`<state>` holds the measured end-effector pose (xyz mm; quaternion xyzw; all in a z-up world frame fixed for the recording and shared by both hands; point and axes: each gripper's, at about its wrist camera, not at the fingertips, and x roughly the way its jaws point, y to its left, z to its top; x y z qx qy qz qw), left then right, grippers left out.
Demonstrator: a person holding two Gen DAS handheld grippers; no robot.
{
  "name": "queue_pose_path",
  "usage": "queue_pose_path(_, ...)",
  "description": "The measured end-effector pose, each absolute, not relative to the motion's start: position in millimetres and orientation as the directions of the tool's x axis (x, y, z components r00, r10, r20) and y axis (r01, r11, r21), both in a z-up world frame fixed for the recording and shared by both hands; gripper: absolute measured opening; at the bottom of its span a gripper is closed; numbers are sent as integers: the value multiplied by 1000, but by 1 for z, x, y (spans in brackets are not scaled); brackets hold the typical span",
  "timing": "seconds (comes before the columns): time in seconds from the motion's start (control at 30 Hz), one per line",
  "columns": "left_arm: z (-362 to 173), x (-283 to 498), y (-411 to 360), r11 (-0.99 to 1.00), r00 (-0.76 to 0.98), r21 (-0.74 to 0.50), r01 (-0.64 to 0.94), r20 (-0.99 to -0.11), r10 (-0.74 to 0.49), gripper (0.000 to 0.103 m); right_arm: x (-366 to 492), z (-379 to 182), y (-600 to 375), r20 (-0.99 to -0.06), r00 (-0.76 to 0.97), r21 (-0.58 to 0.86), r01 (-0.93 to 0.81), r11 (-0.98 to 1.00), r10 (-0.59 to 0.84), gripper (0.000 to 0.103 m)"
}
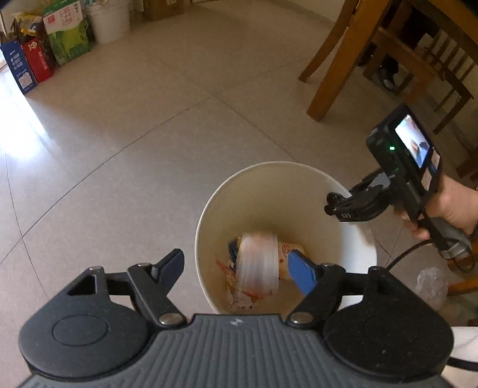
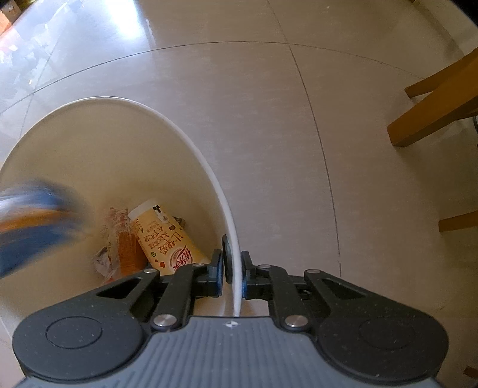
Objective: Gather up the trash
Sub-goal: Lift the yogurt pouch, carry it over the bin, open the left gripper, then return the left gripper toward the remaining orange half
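A white trash bin [image 1: 254,203] stands on the tiled floor. My left gripper [image 1: 234,259] hangs open above its mouth, blue pads wide apart. Between and below the fingers a ribbed translucent cup [image 1: 258,262] shows as a blur inside the bin, touching neither pad. My right gripper [image 2: 234,259] is shut on the bin [image 2: 104,149] at its near rim, one finger inside, one outside; it also shows at the bin's right edge [image 1: 337,206], held by a hand [image 1: 454,203]. A yellow drink bottle [image 2: 161,238] and an orange wrapper [image 2: 125,247] lie at the bottom. A blurred blue and orange shape [image 2: 33,221] crosses the left edge.
Wooden chair legs [image 1: 337,59] stand right of the bin, also in the right wrist view [image 2: 433,110]. Cartons and bags [image 1: 38,50] and a white bucket [image 1: 109,21] line the far wall. Crumpled clear plastic [image 1: 431,283] lies on the floor by the bin.
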<state>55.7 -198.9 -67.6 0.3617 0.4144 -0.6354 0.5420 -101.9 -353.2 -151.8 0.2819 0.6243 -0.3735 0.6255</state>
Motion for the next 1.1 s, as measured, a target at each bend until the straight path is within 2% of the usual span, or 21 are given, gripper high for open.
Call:
queue_pose_path(0.13,-76,62,-198,-16,-130,-133,991,-923,-362,78,-105,-150,-354,-992,-51,-107,822,560,-115,13)
queue_pose_path(0.33,-87,79,-181,36,-87,-106,994,-933,-348,84,-107,-149,-355,-992,-49,-107,824,556,-118,13)
queue_pose_path(0.53,-105,111,-152,168,-29,-92,981,-940,-341,90,-105,-151,-355,-992,-56,-112,823,557,-117,13)
queue_pose_path(0.77,-151,151,-112,307,37,-46,951,-965,-260,90,-101,-150,-356,-991,-67,-121,829,546,-119,13)
queue_pose_path(1.1,-235,175,-70,395,73,-10,918,-978,-195,91,-100,-151,-354,-988,-79,-139,838,528,-135,14)
